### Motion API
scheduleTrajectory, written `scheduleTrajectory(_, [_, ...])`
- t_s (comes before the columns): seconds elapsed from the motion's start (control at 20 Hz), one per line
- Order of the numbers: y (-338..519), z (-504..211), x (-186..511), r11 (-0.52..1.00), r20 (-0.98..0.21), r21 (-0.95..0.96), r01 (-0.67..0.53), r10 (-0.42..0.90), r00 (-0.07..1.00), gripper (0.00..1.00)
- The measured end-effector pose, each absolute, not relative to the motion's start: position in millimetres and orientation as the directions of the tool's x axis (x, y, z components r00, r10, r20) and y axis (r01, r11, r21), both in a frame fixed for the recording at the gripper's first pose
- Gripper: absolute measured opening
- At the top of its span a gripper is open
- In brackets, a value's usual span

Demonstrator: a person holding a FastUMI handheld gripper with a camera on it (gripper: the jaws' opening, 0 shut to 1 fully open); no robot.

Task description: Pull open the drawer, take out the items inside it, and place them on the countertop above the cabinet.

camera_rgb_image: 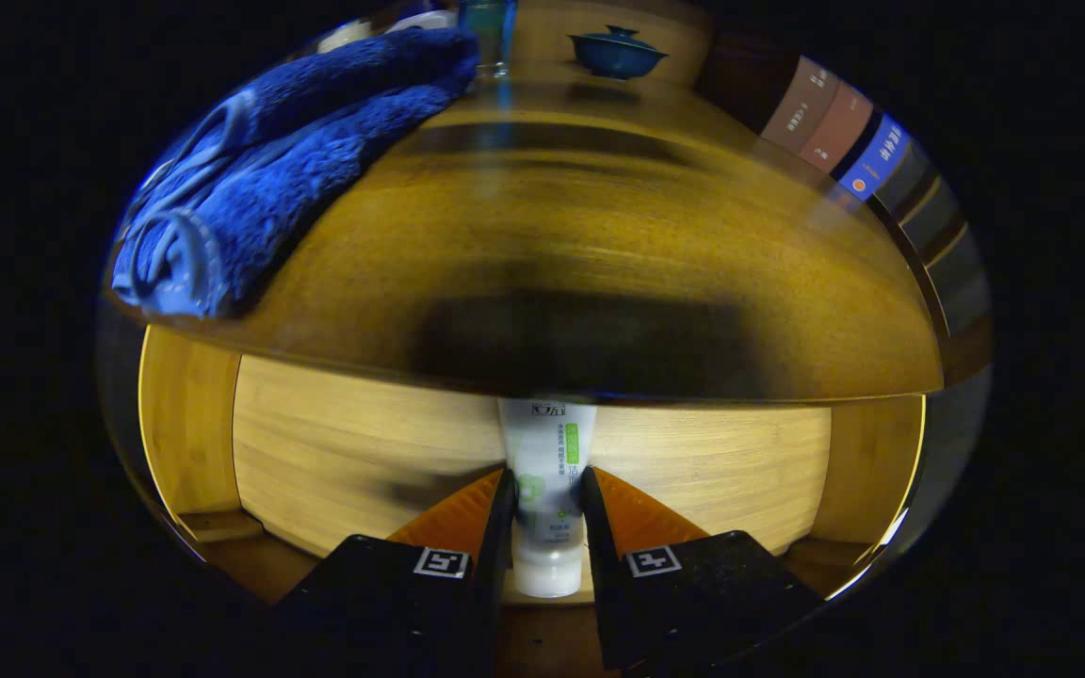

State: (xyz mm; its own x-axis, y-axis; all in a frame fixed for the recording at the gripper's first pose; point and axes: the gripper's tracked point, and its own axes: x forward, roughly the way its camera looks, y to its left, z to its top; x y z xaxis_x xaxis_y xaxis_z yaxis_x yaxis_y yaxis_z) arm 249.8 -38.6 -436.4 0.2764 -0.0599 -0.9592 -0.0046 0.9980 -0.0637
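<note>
gripper: both fingers clamped on tube, one each side
tube: white w/ green print, cap end nearest, far end goes under countertop front edge
drawer: open, light wood floor below tube
countertop: wood, above drawer
towel: blue, folded, left edge of countertop
lidded bowl: blue, far edge
books: far right corner

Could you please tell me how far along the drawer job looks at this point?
Done: the drawer is open. In hand: the gripper is shut on a white tube, held over the drawer just below the countertop edge. Left: setting the tube on the countertop, where a blue towel already lies.
</note>
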Motion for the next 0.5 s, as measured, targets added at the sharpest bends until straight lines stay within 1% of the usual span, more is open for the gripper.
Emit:
scheduleTrajectory(0.05, [-35, -437, 251, 0.999, -0.959, -0.029, 0.013, -0.031, 0.280, 0.35])
scheduleTrajectory(0.1, [-28, -429, 251, 0.997, -0.958, 0.016, 0.074, -0.006, 0.285, 0.29])
scheduleTrajectory(0.15, [-23, -428, 249, 0.992, -0.956, 0.069, 0.110, 0.034, 0.290, 0.24])
scheduleTrajectory(0.25, [-16, -418, 244, 0.988, -0.954, 0.128, 0.089, 0.098, 0.285, 0.24])
scheduleTrajectory(0.35, [-14, -403, 236, 0.990, -0.949, 0.131, 0.060, 0.108, 0.296, 0.24])
scheduleTrajectory(0.5, [-5, -369, 224, 0.982, -0.932, 0.186, 0.030, 0.167, 0.321, 0.24])
